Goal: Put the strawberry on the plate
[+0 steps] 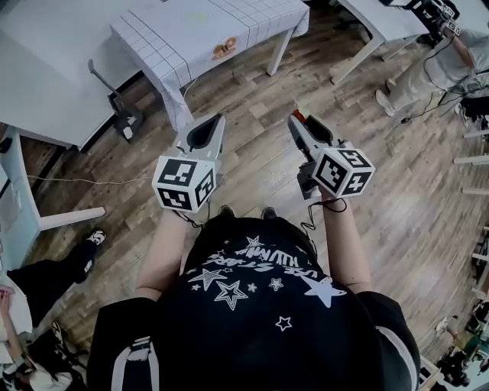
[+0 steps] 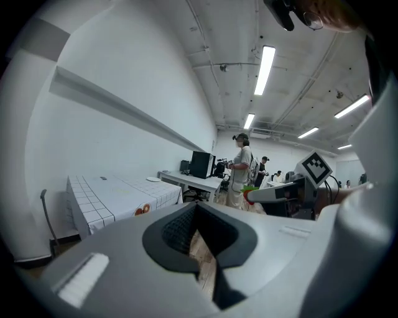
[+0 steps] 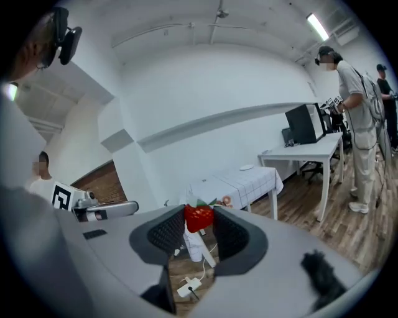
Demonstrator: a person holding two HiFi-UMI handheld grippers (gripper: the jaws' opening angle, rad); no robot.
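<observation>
A red strawberry with green leaves sits pinched between the jaws of my right gripper, which is shut on it; from the head view it shows as a red speck at the gripper's tip. My left gripper is held level beside it, shut and empty. Both hang in the air above the wooden floor, short of the table. A small white plate lies on the table with the checked cloth, and it also shows in the left gripper view.
The checked cloth carries an orange print on its front edge. White tables stand at the right and left. A person stands by a far desk, another's leg is at the left. A power strip lies on the floor.
</observation>
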